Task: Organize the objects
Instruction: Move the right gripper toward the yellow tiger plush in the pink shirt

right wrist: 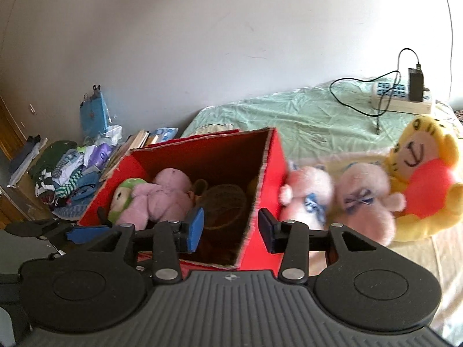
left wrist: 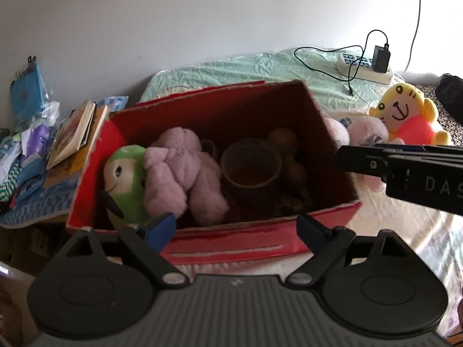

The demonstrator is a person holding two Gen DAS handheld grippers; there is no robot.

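A red cardboard box (left wrist: 237,244) (right wrist: 272,162) sits on the bed. It holds a green bird plush (left wrist: 124,176) (right wrist: 123,195), a pink plush (left wrist: 179,173) (right wrist: 162,196), a brown basket (left wrist: 250,163) (right wrist: 222,205) and a dark toy behind it. Right of the box lie two pale pink plushes (right wrist: 306,193) (right wrist: 364,199) and a yellow tiger plush (left wrist: 405,112) (right wrist: 422,173). My left gripper (left wrist: 235,227) is open above the box's near wall, holding nothing. My right gripper (right wrist: 230,228) is open over the box's right corner, also holding nothing.
A pile of clothes (right wrist: 66,173), books (left wrist: 75,133) and a blue bag (left wrist: 27,89) lie left of the box. A power strip with charger and cable (left wrist: 367,63) (right wrist: 402,95) rests on the green sheet by the wall.
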